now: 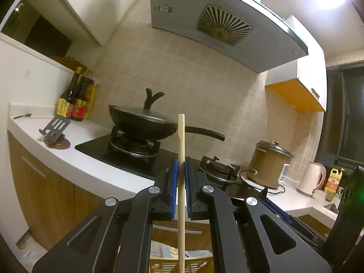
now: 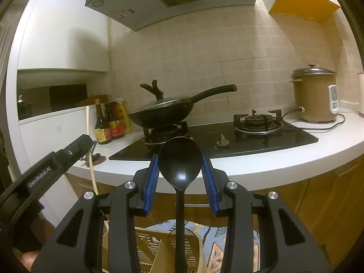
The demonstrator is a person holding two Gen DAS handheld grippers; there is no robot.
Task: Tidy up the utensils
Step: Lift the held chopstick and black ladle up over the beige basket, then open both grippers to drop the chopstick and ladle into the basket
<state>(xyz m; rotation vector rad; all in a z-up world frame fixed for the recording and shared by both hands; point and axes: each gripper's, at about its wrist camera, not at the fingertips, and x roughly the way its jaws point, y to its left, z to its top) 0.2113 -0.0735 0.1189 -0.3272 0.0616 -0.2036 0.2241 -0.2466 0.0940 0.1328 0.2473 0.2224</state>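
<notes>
My left fingers (image 1: pixel 181 166) pinch a wooden stick (image 1: pixel 181 141); right fingers (image 2: pixel 179 170) clamp a black spoon (image 2: pixel 179 161). Neither is stowed yet; a spatula (image 1: pixel 56 125) waits on the surface (image 1: pixel 91 157).

Black spoon (image 2: pixel 179 166), pale wooden stick (image 1: pixel 181 159), blue-padded black tongs (image 2: pixel 179 177), beige checkered wall tiles (image 1: pixel 182 72).

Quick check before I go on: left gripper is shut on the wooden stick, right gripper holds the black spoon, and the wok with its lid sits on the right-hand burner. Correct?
Not quite. The wok sits on the left-hand burner; the right-hand burner is bare, as the right wrist view shows. The rest holds: the left gripper is shut on the wooden stick, and the right gripper holds the black spoon.
</notes>
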